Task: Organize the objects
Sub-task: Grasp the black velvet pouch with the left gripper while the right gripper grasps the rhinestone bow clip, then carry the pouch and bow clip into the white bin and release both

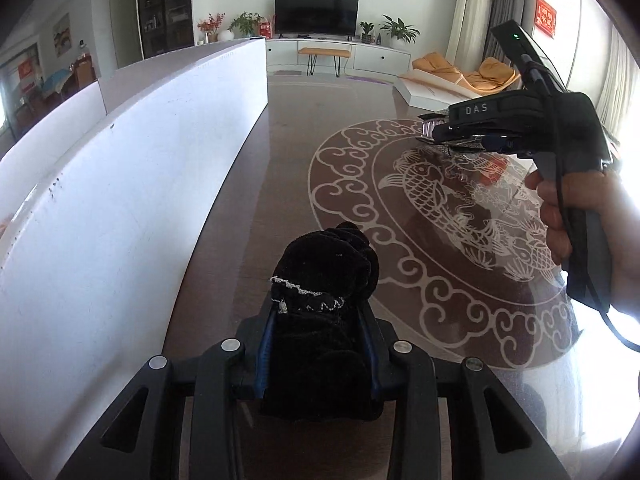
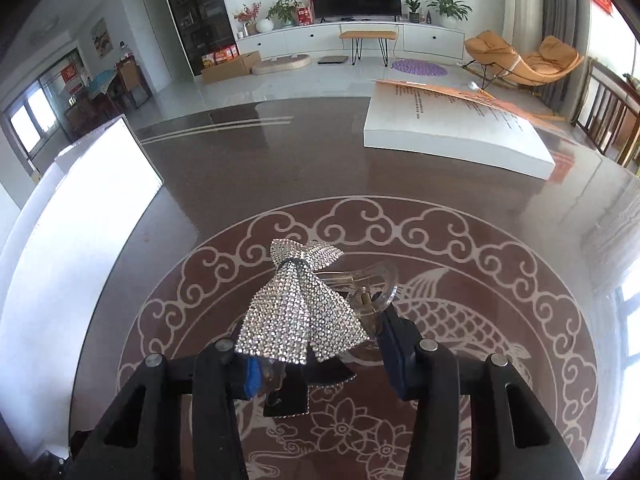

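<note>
A black velvet scrunchie (image 1: 324,264) with a thin silver chain around it sits between the fingers of my left gripper (image 1: 320,316), which is shut on it above the table. My right gripper (image 2: 320,356) is shut on a rhinestone bow hair clip (image 2: 300,312), whose clear plastic claw (image 2: 380,280) sticks out against the right finger. The bow hangs above the table and casts a dark shadow below it. In the left wrist view the right gripper (image 1: 438,132) shows at the upper right, held by a hand (image 1: 560,208), with the sparkling clip at its tip.
The glossy brown table (image 2: 280,160) bears a white fish-and-cloud medallion. A tall white box (image 1: 120,184) runs along the table's left side. A flat white box (image 2: 452,136) lies at the far right. Beyond are a TV cabinet and a rocking chair.
</note>
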A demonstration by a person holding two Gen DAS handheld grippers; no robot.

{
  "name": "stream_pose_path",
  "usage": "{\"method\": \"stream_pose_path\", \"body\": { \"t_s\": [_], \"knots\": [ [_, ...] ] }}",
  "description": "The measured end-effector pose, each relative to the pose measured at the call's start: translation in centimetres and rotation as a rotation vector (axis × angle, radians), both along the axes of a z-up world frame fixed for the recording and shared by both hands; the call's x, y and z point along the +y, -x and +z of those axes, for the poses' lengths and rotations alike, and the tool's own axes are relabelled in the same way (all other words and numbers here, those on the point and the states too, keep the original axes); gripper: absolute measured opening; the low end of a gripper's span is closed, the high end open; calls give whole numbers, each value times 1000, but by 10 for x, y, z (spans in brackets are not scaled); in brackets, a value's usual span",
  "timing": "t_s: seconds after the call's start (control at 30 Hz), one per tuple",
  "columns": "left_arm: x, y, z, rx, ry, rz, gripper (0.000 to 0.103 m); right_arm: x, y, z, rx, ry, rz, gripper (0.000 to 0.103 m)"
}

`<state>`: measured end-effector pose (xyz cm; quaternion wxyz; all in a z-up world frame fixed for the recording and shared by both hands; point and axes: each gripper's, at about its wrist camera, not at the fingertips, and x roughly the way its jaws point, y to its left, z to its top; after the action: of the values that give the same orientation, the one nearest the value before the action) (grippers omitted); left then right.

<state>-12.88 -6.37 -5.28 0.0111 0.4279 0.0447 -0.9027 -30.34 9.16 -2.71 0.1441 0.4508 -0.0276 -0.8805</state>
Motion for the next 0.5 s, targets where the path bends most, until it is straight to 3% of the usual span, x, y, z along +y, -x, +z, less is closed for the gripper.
{"method": "stream_pose_path", "body": {
  "t_s": [0.3,0.4,0.5],
  "knots": [
    [2,-52,16,84,-167,-13,35,61,-138,0,-12,55,44,48],
    [11,-70,44,141,-176,-47,35,64,-161,2,-13,49,64,48],
    [4,-85,85,208,-215,-49,35,56,-168,24,10,86,85,48]
  ]
}}
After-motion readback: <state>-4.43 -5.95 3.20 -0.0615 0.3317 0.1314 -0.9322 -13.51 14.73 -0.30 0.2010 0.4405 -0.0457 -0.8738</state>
